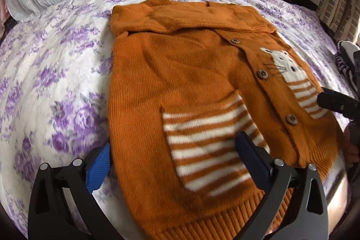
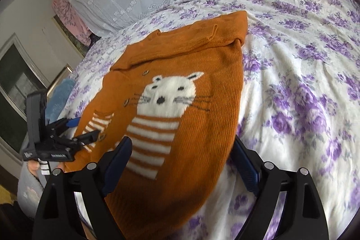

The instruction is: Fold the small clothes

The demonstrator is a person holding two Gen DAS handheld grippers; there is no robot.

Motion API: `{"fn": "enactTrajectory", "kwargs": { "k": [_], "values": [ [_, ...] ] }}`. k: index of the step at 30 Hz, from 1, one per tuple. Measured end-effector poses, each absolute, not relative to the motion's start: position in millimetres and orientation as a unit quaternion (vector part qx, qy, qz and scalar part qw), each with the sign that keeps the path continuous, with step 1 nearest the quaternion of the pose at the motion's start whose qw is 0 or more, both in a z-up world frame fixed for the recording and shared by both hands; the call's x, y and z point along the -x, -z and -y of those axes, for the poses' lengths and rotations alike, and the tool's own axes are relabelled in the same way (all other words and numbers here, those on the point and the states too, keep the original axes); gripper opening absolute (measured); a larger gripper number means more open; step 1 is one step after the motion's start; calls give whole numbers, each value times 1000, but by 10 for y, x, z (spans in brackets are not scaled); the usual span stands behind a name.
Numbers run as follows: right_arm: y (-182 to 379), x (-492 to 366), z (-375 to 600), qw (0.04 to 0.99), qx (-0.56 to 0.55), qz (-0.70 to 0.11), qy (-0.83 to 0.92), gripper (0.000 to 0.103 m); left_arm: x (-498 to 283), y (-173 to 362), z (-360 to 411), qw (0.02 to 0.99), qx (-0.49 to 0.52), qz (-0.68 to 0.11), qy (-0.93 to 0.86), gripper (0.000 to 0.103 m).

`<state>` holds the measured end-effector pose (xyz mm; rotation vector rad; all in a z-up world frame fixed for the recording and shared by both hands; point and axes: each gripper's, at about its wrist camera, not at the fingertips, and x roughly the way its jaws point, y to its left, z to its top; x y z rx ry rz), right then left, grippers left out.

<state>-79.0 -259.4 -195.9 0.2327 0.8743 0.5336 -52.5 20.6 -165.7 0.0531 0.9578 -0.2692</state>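
Floral bedsheet [image 1: 56, 60]; orange cardigan [image 1: 180, 82] edges between both grippers' open fingers [image 2: 245, 163]

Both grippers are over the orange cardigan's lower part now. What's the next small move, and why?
Probably close both on the hem. The orange knitted cat cardigan lies flat on the purple-flowered bedsheet, top already folded down; the left gripper and right gripper straddle its lower side edges, open.

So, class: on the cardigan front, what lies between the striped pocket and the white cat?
The button row lies there, between the striped pocket and the cat on the cardigan; the left wrist view shows it best.
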Motion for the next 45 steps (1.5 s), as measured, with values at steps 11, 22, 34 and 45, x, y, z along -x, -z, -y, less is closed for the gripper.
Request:
{"fn": "enactTrajectory", "kwargs": {
  "k": [11,22,34,45],
  "values": [
    [1994,776,2983,801,-244,-435,-329,89,351,1622,-664,819,148,-492,255,98],
    [2042,60,2827,769,-300,-448,-343,80,-178,1656,-603,784,198,-493,321,98],
    [2004,822,2550,772,-218,-437,-407,78,532,1638,-228,761,156,-490,396,98],
    [2097,787,2569,771,-240,-447,-384,51,506,1663,-259,768,163,-486,383,74]
  ]
}}
